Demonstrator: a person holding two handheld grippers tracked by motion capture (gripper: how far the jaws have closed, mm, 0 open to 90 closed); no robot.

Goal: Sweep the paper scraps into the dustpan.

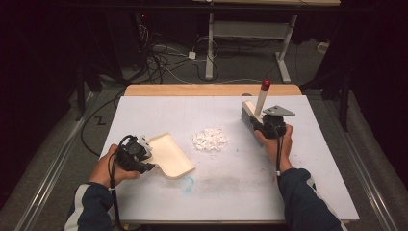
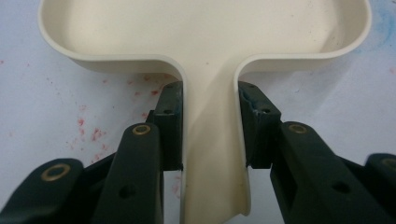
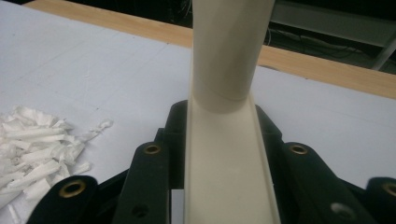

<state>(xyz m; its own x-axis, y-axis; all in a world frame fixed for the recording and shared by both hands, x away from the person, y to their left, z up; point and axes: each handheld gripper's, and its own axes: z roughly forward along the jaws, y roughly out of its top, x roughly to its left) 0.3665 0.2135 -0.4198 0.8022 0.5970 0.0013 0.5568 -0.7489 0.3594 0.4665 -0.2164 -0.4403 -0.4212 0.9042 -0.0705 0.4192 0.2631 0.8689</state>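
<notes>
High view: left hand-held gripper [image 1: 144, 153] clamps cream dustpan [image 1: 171, 155]; right hand-held gripper [image 1: 262, 126] clamps red-tipped brush [image 1: 254, 111]; white scraps [image 1: 210, 139] between.

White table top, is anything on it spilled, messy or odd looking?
Yes. A loose pile of white paper shreds lies mid-table between the cream plastic dustpan and the cream hand brush. Red speckles and a blue smudge stain the white table top.

White-covered table [image 1: 159, 108] carries paper scraps [image 1: 210, 139] and dustpan [image 1: 171, 155].
</notes>
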